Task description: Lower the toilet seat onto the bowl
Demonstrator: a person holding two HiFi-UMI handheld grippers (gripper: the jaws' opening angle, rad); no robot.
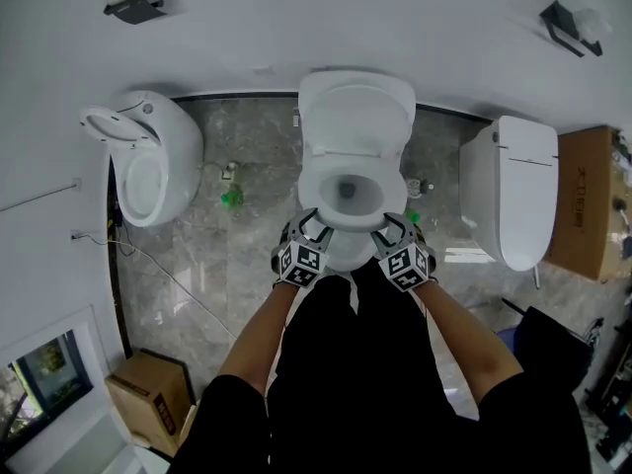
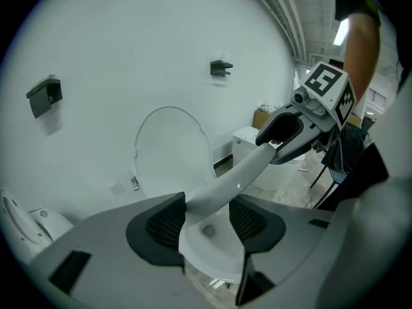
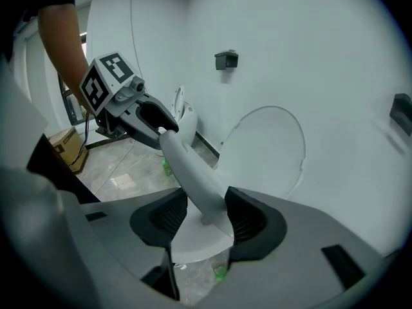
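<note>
At the toilet's near edge, the left gripper and right gripper each clamp the white plastic seat ring. Its front arc runs crosswise between them. The white ceramic bowl lies directly beneath, so lowering likely falls to both equally.

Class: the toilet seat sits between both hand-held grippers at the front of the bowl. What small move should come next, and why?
Probably lower both grippers together a touch more. The toilet seat runs between the jaws of the left hand-held gripper and the right hand-held gripper. The bowl shows just beneath it, so it may not be resting on the rim yet.
</note>
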